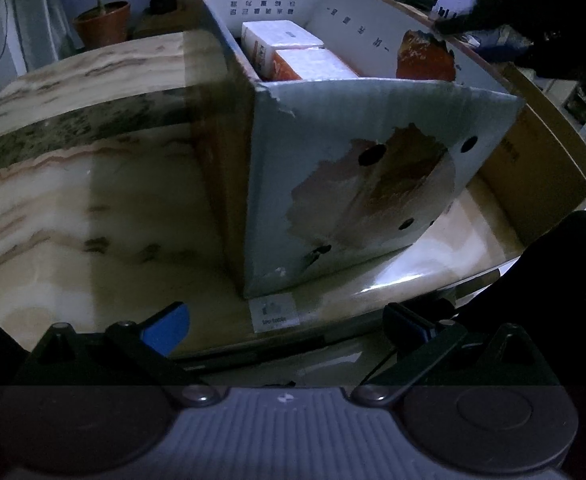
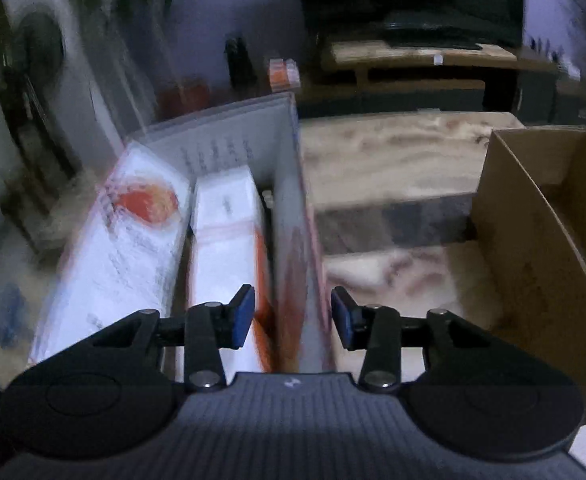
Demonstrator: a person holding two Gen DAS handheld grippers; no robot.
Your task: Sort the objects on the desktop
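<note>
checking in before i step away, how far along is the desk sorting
Done: two white-and-orange packs sit in the white carton. In hand: nothing; the right gripper is open straddling the carton's wall, the left gripper open and empty. Left: the brown cardboard box shows nothing inside.

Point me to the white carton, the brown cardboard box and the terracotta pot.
white carton (image 1: 333,200), left wrist view, on its torn front wall.
brown cardboard box (image 2: 533,248), right wrist view, on its near side wall.
terracotta pot (image 1: 103,26), left wrist view, on its side.
</note>
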